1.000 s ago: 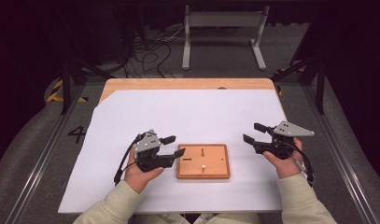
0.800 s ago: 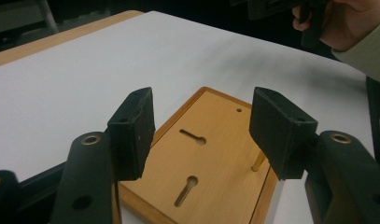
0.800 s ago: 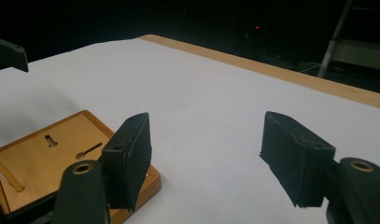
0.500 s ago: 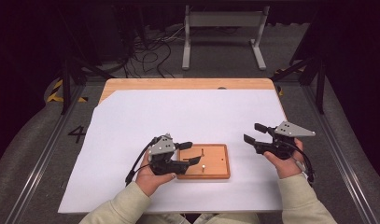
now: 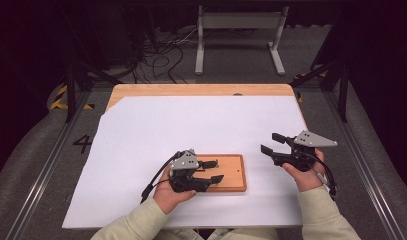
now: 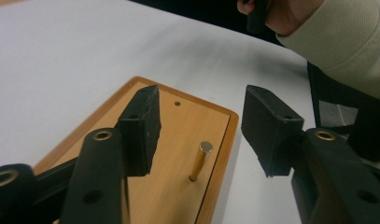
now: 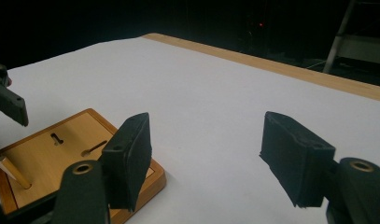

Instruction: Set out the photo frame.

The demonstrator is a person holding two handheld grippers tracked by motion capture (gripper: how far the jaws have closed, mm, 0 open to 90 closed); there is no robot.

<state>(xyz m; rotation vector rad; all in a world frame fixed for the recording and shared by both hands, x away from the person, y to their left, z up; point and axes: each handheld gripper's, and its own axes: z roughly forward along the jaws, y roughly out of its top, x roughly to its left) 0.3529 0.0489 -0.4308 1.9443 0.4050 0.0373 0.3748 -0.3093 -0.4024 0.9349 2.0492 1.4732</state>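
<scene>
Hovering over the flat rectangular wooden board (image 5: 231, 172), the left gripper (image 6: 201, 135) has just been closing, its jaws apart astride an upright brass pin (image 6: 200, 161). The right gripper (image 5: 275, 144) is held apart, empty, beside the board.

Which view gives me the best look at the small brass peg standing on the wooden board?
The left gripper view: the small brass peg stands close up between the left gripper's open fingers. The right gripper view shows it small, at the wooden board's far corner. In the high view I cannot make it out.
</scene>
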